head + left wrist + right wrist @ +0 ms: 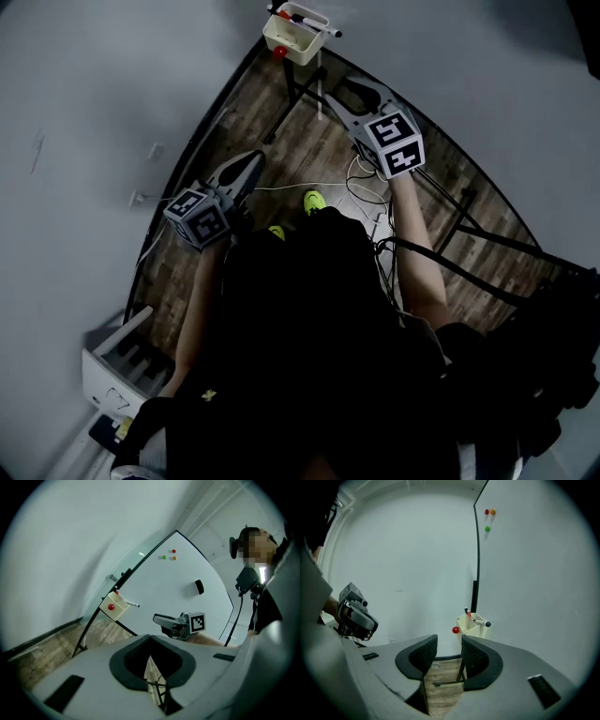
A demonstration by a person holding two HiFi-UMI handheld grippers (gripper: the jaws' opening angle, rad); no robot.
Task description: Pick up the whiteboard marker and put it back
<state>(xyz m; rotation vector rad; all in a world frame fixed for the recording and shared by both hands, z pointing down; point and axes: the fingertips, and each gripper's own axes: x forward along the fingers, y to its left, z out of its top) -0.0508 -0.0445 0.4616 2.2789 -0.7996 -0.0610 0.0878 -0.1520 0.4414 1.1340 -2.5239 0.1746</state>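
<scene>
A cream holder (293,37) hangs on the whiteboard's lower corner, with a red magnet on its front. A whiteboard marker (314,25) with a black cap lies across its top, and other pens stand inside. The same holder (469,625) and marker (482,622) show ahead of my right gripper (449,641). That gripper is open, with only floor between its jaws, and in the head view it (345,94) is well short of the holder. My left gripper (150,638) is shut and empty. It (251,161) hangs lower left, farther from the holder (115,606).
The whiteboard (187,573) carries a black eraser (199,587) and small coloured magnets (168,555). Its black stand legs (291,89) and loose cables (366,192) cross the wooden floor. A white shelf unit (117,366) stands at lower left by the wall.
</scene>
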